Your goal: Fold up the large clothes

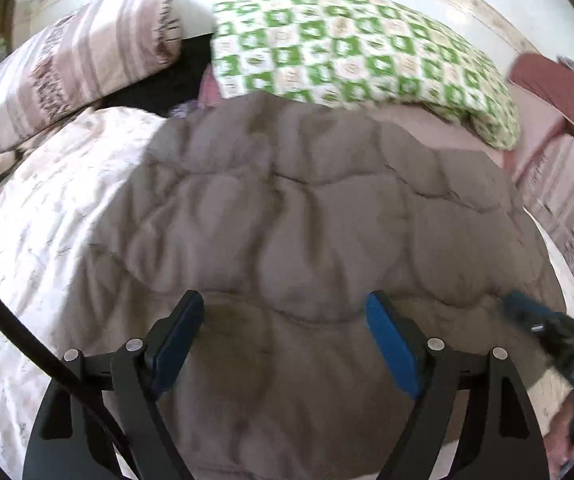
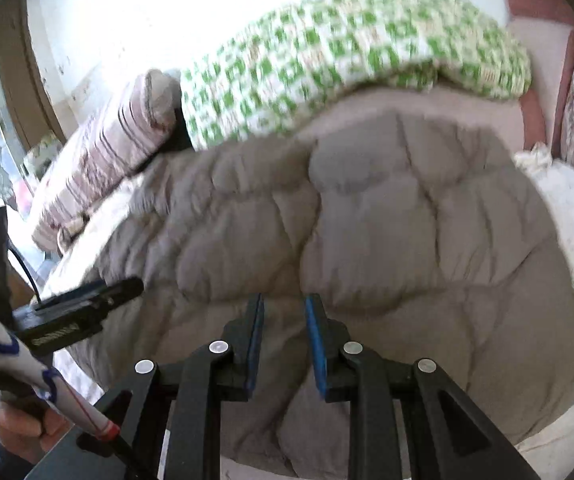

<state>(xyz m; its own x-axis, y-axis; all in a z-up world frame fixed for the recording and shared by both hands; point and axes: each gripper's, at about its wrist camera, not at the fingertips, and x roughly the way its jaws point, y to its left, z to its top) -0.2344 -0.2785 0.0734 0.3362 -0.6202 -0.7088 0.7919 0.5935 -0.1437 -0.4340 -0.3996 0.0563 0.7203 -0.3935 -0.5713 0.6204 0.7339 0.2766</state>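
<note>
We are over a bed (image 1: 27,248) with a pale printed cover, a striped pillow (image 1: 75,60) and a green checked pillow (image 1: 351,52) lying beyond the claws against a bright wall. In the left wrist view the jacket (image 1: 307,216), grey and quilted, spreads straight ahead of and under the left gripper (image 1: 283,312), whose blue pads stand wide apart with nothing between them; the right gripper (image 1: 559,344) shows blurred at its right. In the right wrist view the jacket (image 2: 387,220) again fills the space ahead, the green pillow (image 2: 327,60) beyond it, and the right gripper (image 2: 283,312) has its fingers drawn near each other with a narrow gap, puffy fabric behind; we cannot tell whether it pinches any. The left gripper (image 2: 87,292) lies off to its left. To fold well, we judge we should take the near hem at two well-spread points, bite through the padding fully, and lift evenly so the bulk rolls over without twisting.
</note>
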